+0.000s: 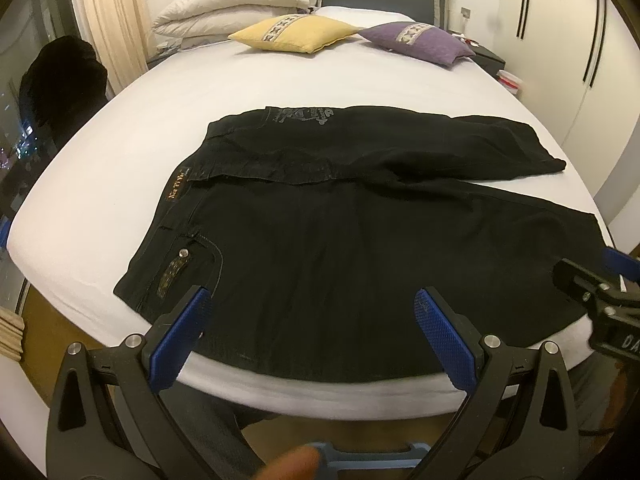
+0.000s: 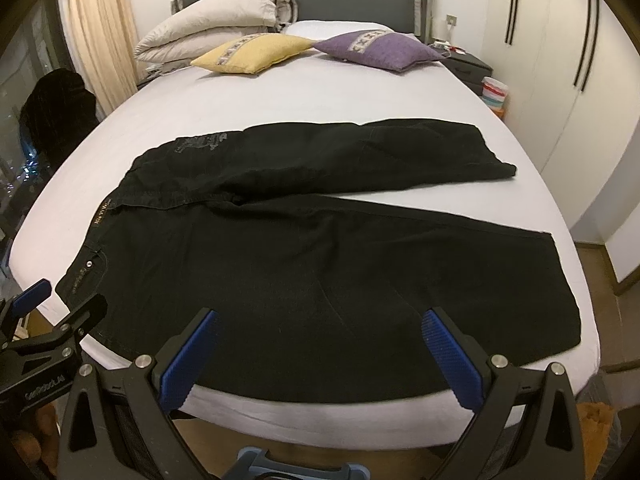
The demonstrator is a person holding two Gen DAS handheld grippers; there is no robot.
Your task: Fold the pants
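Note:
Black pants (image 1: pixel 340 248) lie spread flat across the near part of a white bed (image 1: pixel 100 184), waistband to the left, both legs running right, the far leg angled away. They also show in the right wrist view (image 2: pixel 320 248). My left gripper (image 1: pixel 312 300) is open, hovering over the pants' near edge by the pocket. My right gripper (image 2: pixel 320 322) is open, hovering over the near leg. Each gripper shows at the edge of the other's view: the right gripper (image 1: pixel 592 284) and the left gripper (image 2: pixel 52 300).
A yellow cushion (image 1: pixel 296 34) and a purple cushion (image 1: pixel 420 42) lie at the bed's head, beside a folded cream duvet (image 1: pixel 236 4). A nightstand (image 2: pixel 468 62) and white wardrobe doors (image 2: pixel 560 80) stand to the right. A dark chair (image 2: pixel 52 108) stands left by the curtain.

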